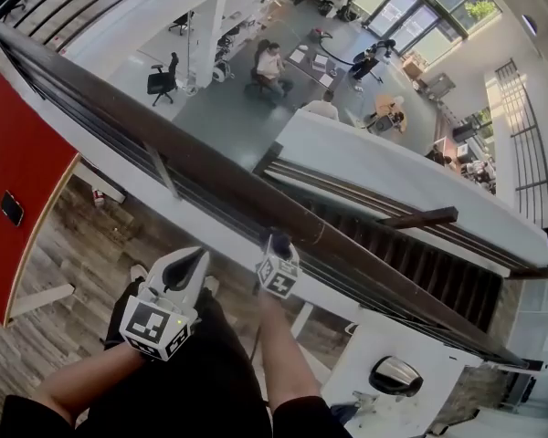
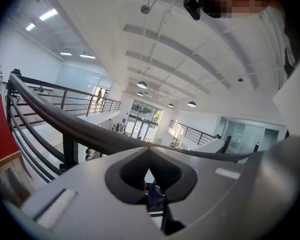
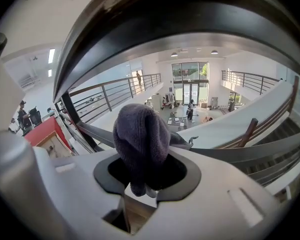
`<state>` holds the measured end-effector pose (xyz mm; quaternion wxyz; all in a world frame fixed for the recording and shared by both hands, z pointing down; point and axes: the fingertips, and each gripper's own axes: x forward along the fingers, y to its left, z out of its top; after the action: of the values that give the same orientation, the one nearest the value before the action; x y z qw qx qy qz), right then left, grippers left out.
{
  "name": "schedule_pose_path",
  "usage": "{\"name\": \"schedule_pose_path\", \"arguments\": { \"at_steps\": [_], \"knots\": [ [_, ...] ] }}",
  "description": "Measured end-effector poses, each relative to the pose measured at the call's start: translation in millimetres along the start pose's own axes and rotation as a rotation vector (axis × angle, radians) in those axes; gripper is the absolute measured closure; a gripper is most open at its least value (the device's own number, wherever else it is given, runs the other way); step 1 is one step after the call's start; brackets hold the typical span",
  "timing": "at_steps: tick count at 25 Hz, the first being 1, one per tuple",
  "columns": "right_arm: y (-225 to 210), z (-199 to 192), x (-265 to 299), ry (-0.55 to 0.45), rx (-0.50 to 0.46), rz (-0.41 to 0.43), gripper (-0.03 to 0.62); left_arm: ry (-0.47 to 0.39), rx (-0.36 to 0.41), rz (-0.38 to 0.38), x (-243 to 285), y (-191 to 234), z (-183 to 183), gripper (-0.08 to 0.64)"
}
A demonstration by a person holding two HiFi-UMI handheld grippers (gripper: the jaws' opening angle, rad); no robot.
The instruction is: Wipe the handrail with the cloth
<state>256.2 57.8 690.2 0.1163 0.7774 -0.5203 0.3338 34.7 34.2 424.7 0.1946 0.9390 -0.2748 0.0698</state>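
Note:
A dark handrail (image 1: pixel 146 126) runs diagonally from upper left to lower right above an open atrium. My right gripper (image 1: pixel 275 255) is up against the rail's near side, shut on a grey-purple knitted cloth (image 1: pixel 279 241). In the right gripper view the cloth (image 3: pixel 140 139) bulges out of the jaws, and the handrail (image 3: pixel 190 14) arches close overhead. My left gripper (image 1: pixel 190 261) hangs a little short of the rail, shut, with nothing between its jaws. In the left gripper view the handrail (image 2: pixel 75 124) curves past just ahead of the left gripper (image 2: pixel 149 153).
A red panel (image 1: pixel 18 199) stands at the left over wooden flooring. Beyond the rail is a drop to a lower floor with desks and people (image 1: pixel 272 67). A staircase with its own rails (image 1: pixel 411 254) descends at the right. A white fixture (image 1: pixel 393 372) sits at lower right.

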Motion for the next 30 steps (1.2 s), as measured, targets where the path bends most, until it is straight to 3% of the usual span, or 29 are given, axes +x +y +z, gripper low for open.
{"name": "schedule_pose_path", "arguments": {
  "at_steps": [10,18,24,30],
  "knots": [
    [156.4,10.8,22.9,0.006,-0.134,0.215,0.483,-0.054,-0.022,0.127,-43.5,61.7,18.0,0.56],
    [263.8,-1.2,47.4,0.077,-0.244,0.369,0.483,-0.084,-0.05,0.286,-90.3,117.0,36.4,0.56],
    [297.0,-21.6,80.1,0.142,-0.344,0.431,0.483,-0.1,-0.072,0.432,-129.2,156.0,31.3,0.56],
    [284.3,-22.6,125.6,0.2,-0.38,0.396,0.482,-0.094,-0.092,0.574,-168.5,181.5,28.4,0.56]
  ]
}}
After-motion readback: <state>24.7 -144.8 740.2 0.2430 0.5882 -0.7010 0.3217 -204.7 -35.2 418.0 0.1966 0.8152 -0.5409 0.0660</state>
